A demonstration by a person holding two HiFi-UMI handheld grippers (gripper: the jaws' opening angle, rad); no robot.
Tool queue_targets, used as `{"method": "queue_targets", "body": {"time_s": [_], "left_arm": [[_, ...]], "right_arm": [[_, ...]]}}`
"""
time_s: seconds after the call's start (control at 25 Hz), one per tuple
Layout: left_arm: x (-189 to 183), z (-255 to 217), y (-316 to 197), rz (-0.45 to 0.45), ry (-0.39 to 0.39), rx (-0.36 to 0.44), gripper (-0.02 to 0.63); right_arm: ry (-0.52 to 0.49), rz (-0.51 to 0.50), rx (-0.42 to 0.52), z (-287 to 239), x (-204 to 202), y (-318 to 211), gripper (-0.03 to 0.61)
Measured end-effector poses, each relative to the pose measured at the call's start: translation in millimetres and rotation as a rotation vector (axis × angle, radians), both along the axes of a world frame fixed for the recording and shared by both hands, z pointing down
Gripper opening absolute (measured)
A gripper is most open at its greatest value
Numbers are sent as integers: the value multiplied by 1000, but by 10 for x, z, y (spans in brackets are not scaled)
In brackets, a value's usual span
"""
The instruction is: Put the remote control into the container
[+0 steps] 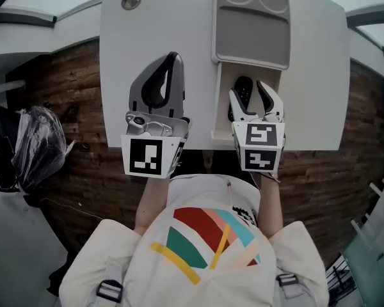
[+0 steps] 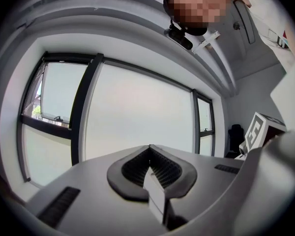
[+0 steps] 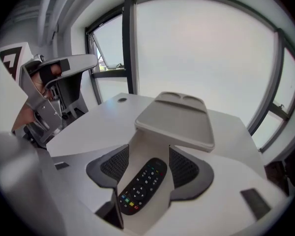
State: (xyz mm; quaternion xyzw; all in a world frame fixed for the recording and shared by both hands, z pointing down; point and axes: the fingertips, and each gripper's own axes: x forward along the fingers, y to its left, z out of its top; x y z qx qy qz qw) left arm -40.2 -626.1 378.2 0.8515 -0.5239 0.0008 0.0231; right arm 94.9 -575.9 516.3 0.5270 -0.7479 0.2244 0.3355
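Lid (image 1: 253, 37) covers container's (image 1: 222, 104) far half; near half open, remote (image 3: 142, 186) lying inside between right tongs' (image 3: 149, 151) spread jaws.

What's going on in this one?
A person at a white table holds a gripper in each hand. The black remote control lies inside the open container, whose grey lid covers the far end. The right gripper hovers over it, fingers apart, touching nothing. The left gripper is shut and empty, off to the side.

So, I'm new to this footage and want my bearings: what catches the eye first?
The black remote stands out: it lies in the open container at the near edge of the table, between the spread jaws of the right gripper. The left gripper, shut and empty, is held to its left.
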Motion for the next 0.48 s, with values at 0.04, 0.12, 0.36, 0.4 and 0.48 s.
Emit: {"method": "queue_targets", "body": {"time_s": [0.04, 0.12, 0.36, 0.4, 0.48], "left_arm": [[41, -106, 8, 10, -5, 23, 8], [115, -282, 19, 17, -20, 45, 8], [163, -773, -7, -9, -32, 124, 8], [171, -868, 9, -8, -33, 148, 8], [200, -1066, 59, -8, -35, 194, 8]], "right_arm": [[-1, 0, 23, -119, 13, -26, 256], [-4, -12, 70, -352, 28, -81, 256], [-69, -14, 300, -1161, 21, -283, 137], [-65, 6, 357, -1323, 57, -290, 71], [-70, 36, 462, -1658, 150, -279, 0]]}}
